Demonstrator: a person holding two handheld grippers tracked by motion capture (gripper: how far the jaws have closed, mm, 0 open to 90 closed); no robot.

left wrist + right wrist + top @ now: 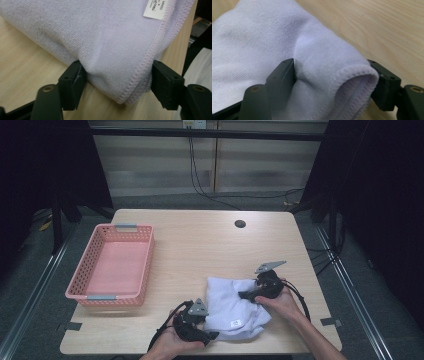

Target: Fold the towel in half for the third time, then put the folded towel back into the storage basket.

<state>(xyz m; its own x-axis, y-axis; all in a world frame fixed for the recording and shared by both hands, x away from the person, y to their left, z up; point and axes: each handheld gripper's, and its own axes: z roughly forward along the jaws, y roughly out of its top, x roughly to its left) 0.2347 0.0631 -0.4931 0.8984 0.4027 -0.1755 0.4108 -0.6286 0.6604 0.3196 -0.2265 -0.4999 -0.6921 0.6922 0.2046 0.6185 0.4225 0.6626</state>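
Pale lilac towel (235,306) with white label (155,9), pink basket (147,265), light wood-grain table (200,240), black jaws.

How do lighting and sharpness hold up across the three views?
High view: table evenly lit, surroundings dark, towel slightly soft. Left gripper view: towel weave and stitching crisp, label print blurred. Right gripper view: towel hem sharp, far wood grain soft.

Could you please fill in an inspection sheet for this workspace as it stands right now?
Surface: light wooden table, with a dark round hole near its far edge.
Job's things: folded white towel near the front edge; empty pink basket at the left.
Clutter: nothing seen.
Grippers: left gripper and right gripper each have a folded towel edge between their jaws, pressing its sides.
Cables: black gripper cables; more cables on the floor behind.
Surroundings: dark curtains, pale back wall.
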